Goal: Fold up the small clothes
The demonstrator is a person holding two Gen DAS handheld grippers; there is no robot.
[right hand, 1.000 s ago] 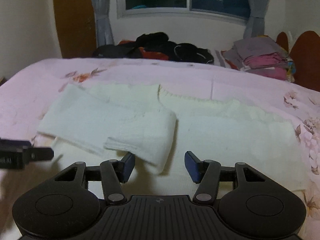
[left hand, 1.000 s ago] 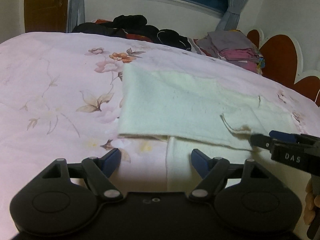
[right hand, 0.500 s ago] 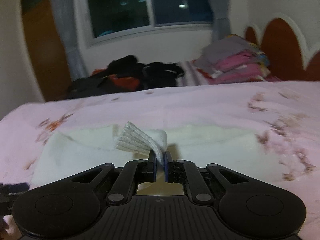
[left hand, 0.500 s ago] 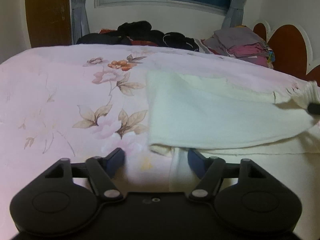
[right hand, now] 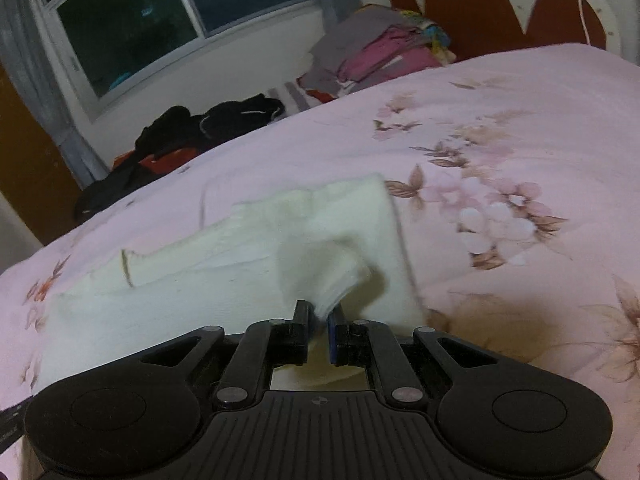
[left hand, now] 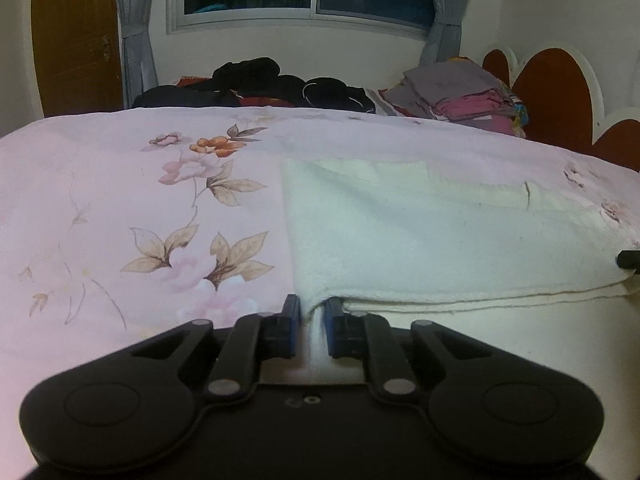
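Note:
A cream knit garment (left hand: pixel 440 232) lies flat on the pink floral bedspread (left hand: pixel 120 200), with one sleeve folded across its body. My left gripper (left hand: pixel 312 308) sits at the garment's near left corner. Its jaws are closing, and the cloth's edge fills the gap between the blue pads. In the right wrist view the same garment (right hand: pixel 180 296) stretches off to the left. My right gripper (right hand: pixel 319 312) is shut on the sleeve's ribbed cuff (right hand: pixel 320 264), which bunches up blurred just above the pads. The right gripper's black tip (left hand: pixel 628 258) shows at the far right edge of the left wrist view.
A heap of dark clothes (left hand: pixel 280 84) lies at the far side of the bed under the window. A folded stack of grey and pink clothes (left hand: pixel 460 96) sits beside the red-and-white headboard (left hand: pixel 560 92). Bare bedspread (right hand: pixel 500 200) spreads right of the garment.
The left jaws have closed in on the garment's near corner. The right gripper shut on the sleeve cuff, carried it rightward across the garment and rolled.

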